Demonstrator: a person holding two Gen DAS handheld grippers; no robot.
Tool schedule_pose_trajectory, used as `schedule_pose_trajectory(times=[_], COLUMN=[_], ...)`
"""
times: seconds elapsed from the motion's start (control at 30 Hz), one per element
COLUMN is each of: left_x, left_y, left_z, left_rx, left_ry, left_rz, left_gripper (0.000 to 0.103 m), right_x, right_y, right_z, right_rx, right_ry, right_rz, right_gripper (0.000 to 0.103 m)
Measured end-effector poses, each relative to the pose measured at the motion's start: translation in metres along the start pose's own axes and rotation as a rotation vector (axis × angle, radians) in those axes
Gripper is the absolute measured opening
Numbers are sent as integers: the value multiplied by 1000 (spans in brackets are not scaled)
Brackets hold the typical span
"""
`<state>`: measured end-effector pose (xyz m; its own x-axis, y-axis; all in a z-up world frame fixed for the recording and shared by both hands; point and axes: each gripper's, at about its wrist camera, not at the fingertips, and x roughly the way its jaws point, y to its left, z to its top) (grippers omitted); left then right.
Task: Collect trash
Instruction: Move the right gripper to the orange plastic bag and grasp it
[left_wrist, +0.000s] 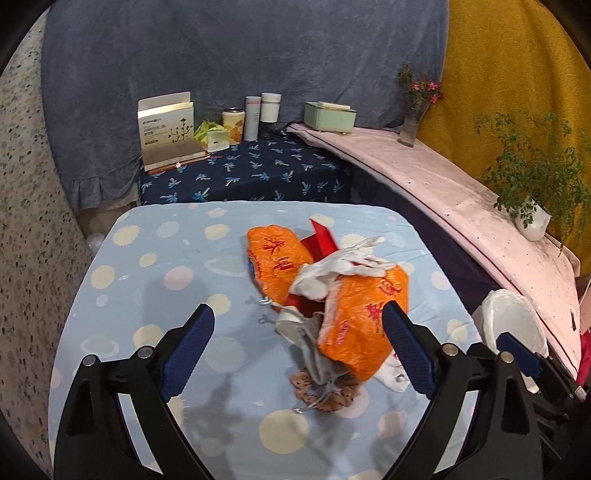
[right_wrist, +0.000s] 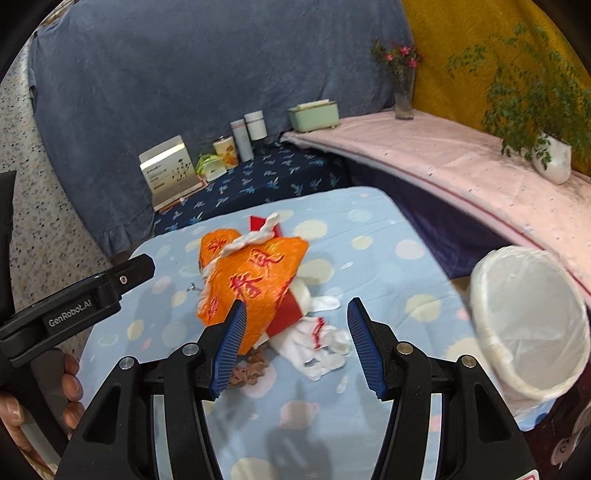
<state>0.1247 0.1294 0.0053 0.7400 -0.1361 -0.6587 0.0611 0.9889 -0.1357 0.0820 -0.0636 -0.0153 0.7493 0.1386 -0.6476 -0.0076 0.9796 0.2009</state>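
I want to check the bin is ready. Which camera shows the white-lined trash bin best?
The right wrist view: the trash bin shows its whole open mouth and white liner. The left wrist view shows only part of it, behind the right gripper.

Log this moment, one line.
phase: approach | left gripper: open | right gripper: open | trash pile: untouched | bin: empty

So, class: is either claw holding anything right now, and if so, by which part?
Nothing is held. The left claw and the right claw both stand open above the trash pile on the table, pads touching nothing.
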Motion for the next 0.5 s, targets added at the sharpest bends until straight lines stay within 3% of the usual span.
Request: schedule_pose_trajectory(times=[0.23,0.33,0.5], left_x=[16,24,34], left_y=[19,26,38], left_z=[-2,-2,-3], left_rx=[-17,-26,-44], left_ry=[22,31,49], left_rz=[27,39,50], left_gripper=[88,88,88], right_x=[39,53,78], right_y=[13,15,22], right_z=[-5,-6,-6], right_rx=[26,41,73], right_ry=[76,95,126], right_rz=[48,62,94], right_gripper=[55,66,72])
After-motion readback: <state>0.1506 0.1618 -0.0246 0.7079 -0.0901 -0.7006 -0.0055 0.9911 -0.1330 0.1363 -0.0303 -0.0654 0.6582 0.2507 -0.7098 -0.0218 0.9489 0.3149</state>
